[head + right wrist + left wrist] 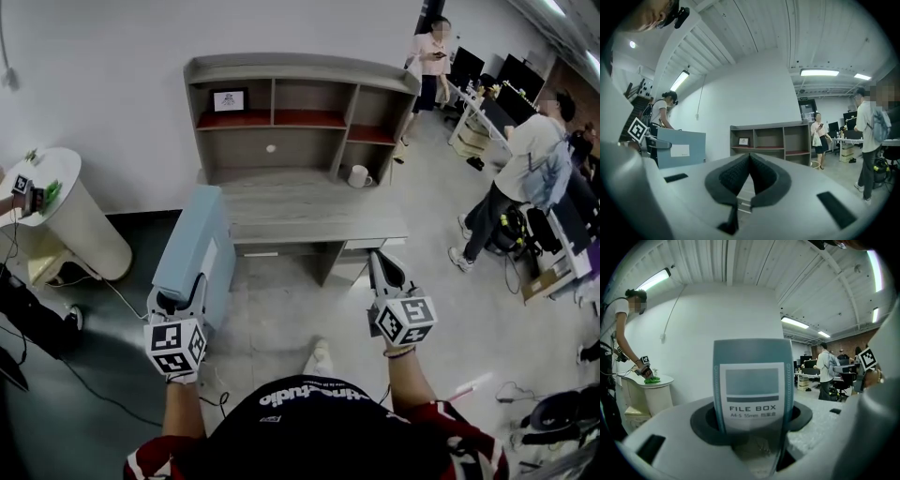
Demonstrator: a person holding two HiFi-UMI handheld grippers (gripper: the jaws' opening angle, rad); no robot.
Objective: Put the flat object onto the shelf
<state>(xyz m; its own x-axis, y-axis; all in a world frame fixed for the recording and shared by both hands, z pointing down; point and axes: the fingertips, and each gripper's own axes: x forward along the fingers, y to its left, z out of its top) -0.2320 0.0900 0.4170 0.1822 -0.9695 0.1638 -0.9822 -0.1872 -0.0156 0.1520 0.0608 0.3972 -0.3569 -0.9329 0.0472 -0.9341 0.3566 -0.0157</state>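
File box: the flat object, a pale blue file box point(192, 246), is held upright in the air at near left, well apart from the shelf. Its labelled spine is turned toward the left gripper's camera.
Left gripper: the left gripper point(181, 298) is clamped on the lower end of the file box. The jaws are spread wide, and the gap between them is filled by the box's spine.
Right gripper: the right gripper point(382, 265) is carried at near right with nothing in it. Its jaws are brought together, so that the pads meet at the tips.
Shelf: the grey shelf point(300, 64) is seen at far centre, stood on the back of the desk point(309, 214) against the wall. It is divided into several open compartments.
Other things there: a small framed picture point(229, 99) is set in the upper left compartment. A white mug point(359, 175) is placed on the desk by the lower right opening.
Done so far: the pickup is judged complete, since the box is lifted and firmly gripped.
Left to do: the box has to be carried to the far shelf, lined up with a compartment or board that can take it, set down and released.
Progress: the task is judged to be around its middle, with transport and placement not yet done.
Surroundings: a round white table point(82, 225) is seen at left, and other people are seen at far right.
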